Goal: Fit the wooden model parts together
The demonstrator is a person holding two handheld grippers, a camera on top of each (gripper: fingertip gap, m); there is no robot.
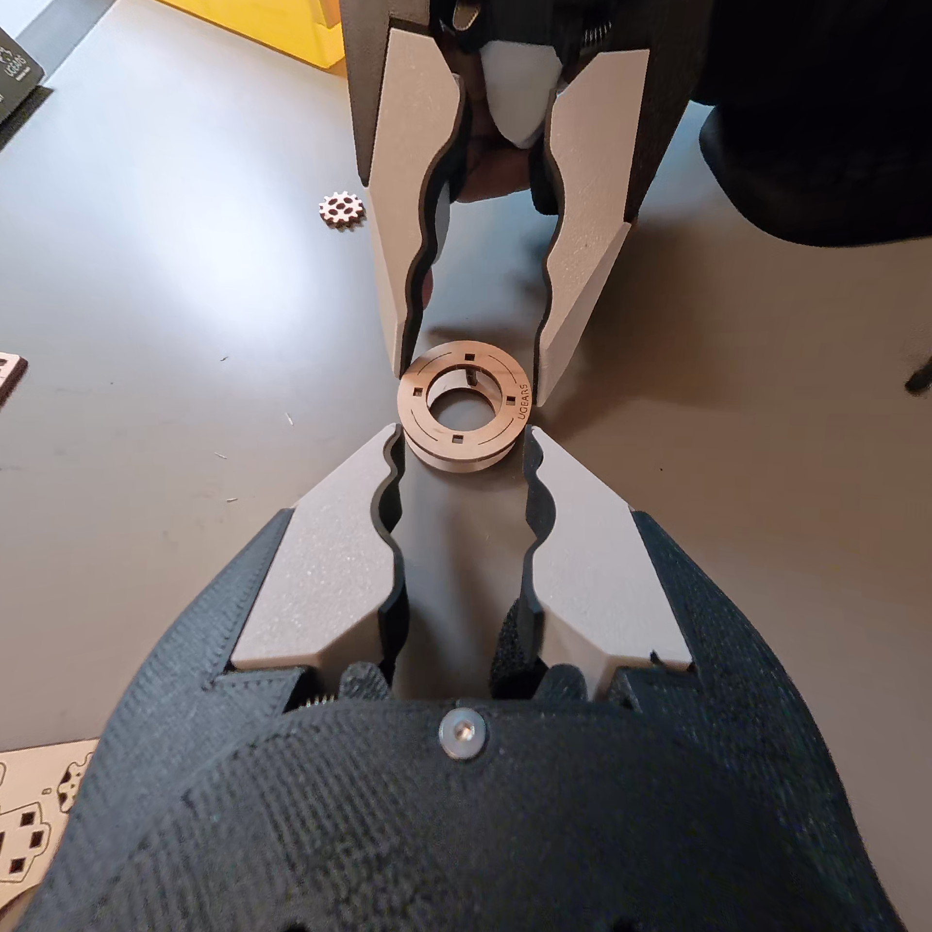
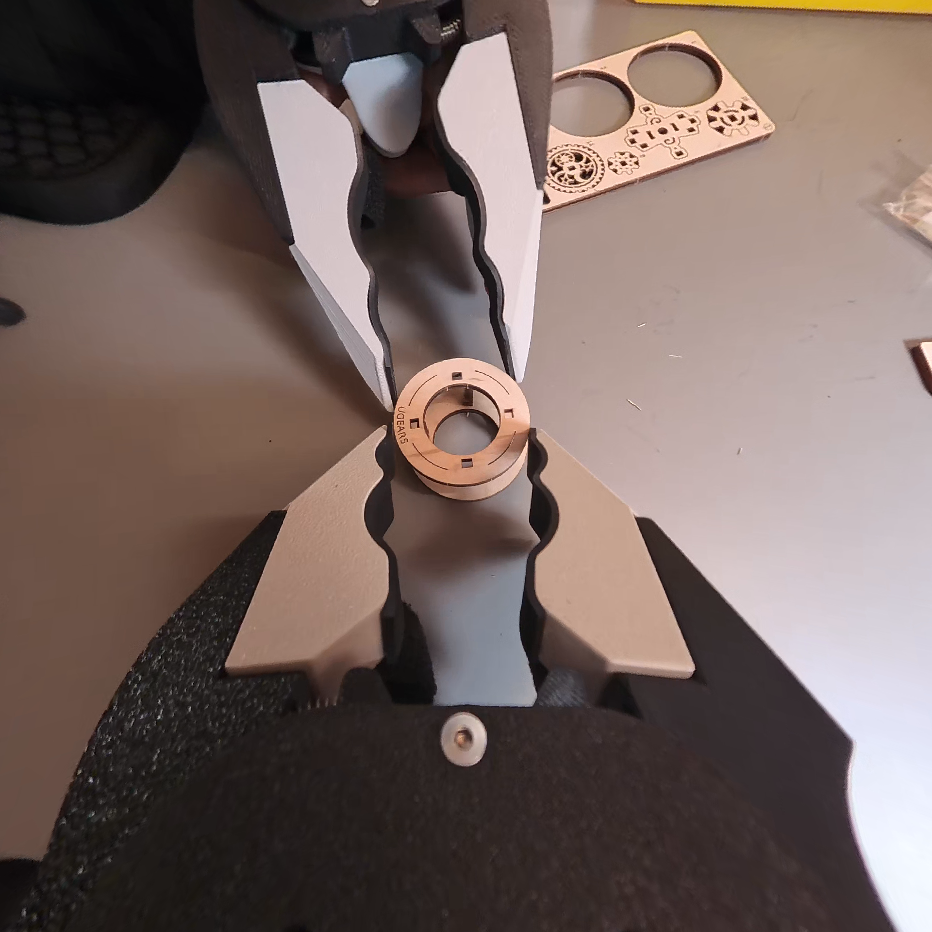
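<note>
Left wrist view alone – loose gear (image 1: 341, 212), right – punched sheet (image 2: 655, 126).

Hobby workbench: laser-cut wooden sheet (image 2: 655, 121)

yellow box (image 1: 282, 30): cut off by the top edge in the left wrist view.
cut-out wooden sheet (image 1: 35, 827): only a corner shows at the left edge.
dark wooden piece (image 2: 920, 370): clipped by the right edge, shape unclear.
clear bag (image 2: 910, 201): partly out of frame, contents too small to tell.
spool underside (image 2: 461, 441): hidden against the tabletop (image 2: 706, 504).
</note>
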